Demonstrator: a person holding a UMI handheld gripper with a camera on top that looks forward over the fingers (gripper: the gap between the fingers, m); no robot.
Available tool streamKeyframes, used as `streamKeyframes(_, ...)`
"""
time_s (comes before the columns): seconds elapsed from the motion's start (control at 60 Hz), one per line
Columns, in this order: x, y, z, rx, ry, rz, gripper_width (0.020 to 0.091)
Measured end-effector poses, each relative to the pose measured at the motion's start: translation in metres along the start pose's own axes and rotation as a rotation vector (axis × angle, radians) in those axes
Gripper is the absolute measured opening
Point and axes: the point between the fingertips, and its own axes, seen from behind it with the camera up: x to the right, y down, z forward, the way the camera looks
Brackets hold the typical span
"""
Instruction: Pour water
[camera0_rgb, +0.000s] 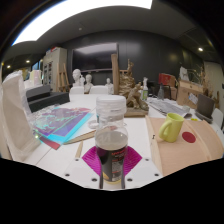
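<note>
A white table (150, 150) fills the foreground, its far edge running from nine to three o'clock; behind it stands a dark wall (150, 45), spanning ten to two o'clock; a bright ceiling light (75, 12) glows at eleven to twelve o'clock; wooden shelving (55, 68) rises at ten o'clock; a white chair (15, 120) sits at nine o'clock; cluttered furniture crowds two o'clock.

Bright ceiling light (85, 12), dim bkgd, fisheye-warped edges.
</note>
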Motion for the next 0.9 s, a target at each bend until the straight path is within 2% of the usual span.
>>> streamKeyframes(0.133, 0.0, -0.022, 0.003, 0.011, 0.001, 0.028, 0.0234)
streamKeyframes(0.267, 0.009, -0.088, 0.009, 0.108, -0.027, 0.205, 0.0235)
streamKeyframes(0.417, 0.032, -0.174, 0.027, 0.201, -0.124, 0.666, 0.0233)
streamKeyframes(0.533, 0.063, -0.216, 0.042, 0.258, -0.196, 1.052, 0.0232)
streamKeyframes(0.683, 0.097, -0.229, 0.062, 0.283, -0.3, 1.503, 0.0232)
streamKeyframes(0.9, 0.131, -0.21, 0.082, 0.289, -0.36, 1.854, 0.0232)
